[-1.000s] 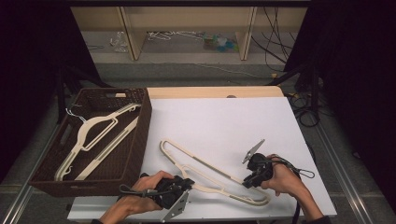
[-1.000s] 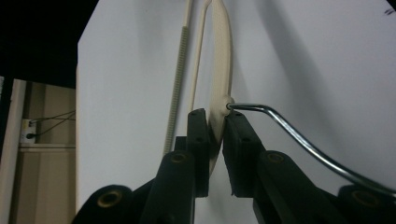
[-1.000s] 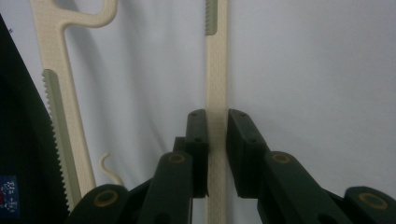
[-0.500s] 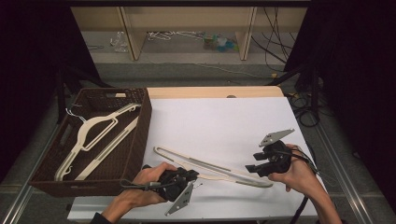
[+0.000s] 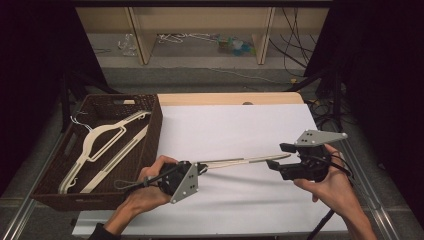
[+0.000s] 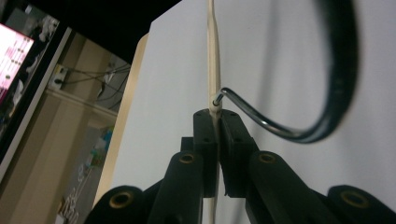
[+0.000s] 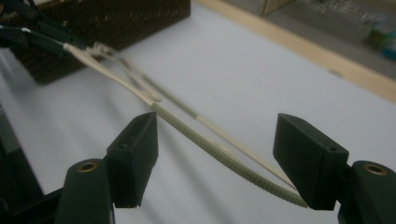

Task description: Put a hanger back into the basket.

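my left gripper is clenched on the cream hanger at its hook, near the table's front edge; my right gripper has just released, jaws apart around its bar. the basket beyond shows no readable writing.

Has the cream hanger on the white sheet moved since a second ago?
Yes. The hanger has turned edge-on and shifted toward the wicker basket, clamped in the left gripper.
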Tool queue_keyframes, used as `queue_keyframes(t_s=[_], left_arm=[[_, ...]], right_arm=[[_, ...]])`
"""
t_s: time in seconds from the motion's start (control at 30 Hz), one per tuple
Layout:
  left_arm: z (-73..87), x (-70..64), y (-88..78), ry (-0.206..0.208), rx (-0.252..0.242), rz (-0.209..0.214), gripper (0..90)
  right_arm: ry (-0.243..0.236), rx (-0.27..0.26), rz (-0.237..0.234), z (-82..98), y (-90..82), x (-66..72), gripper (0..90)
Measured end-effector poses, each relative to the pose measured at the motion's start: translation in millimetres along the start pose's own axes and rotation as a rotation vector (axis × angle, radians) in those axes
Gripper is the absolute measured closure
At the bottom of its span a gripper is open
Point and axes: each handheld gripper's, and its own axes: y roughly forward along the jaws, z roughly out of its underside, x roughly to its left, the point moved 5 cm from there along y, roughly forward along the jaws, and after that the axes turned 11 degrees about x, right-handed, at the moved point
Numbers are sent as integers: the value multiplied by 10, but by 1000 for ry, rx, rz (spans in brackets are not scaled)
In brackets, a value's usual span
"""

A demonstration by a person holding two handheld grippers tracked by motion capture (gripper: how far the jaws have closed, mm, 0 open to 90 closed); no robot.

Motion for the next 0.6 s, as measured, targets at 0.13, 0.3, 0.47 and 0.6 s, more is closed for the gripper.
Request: queue_keyframes(t_s=[0.13,0.3,0.47,0.6], left_arm=[[-12,81,0,-114,-31,30,859],[29,185,14,-206,-15,34,859],[95,357,-77,-332,-38,44,859],[131,434,-140,-379,-51,49,859]], right_arm=[[21,-60,37,-28,-113,-51,280],[37,-79,55,16,-83,-79,280],[46,-90,55,132,10,-39,281],[48,-72,45,204,53,-12,281]])
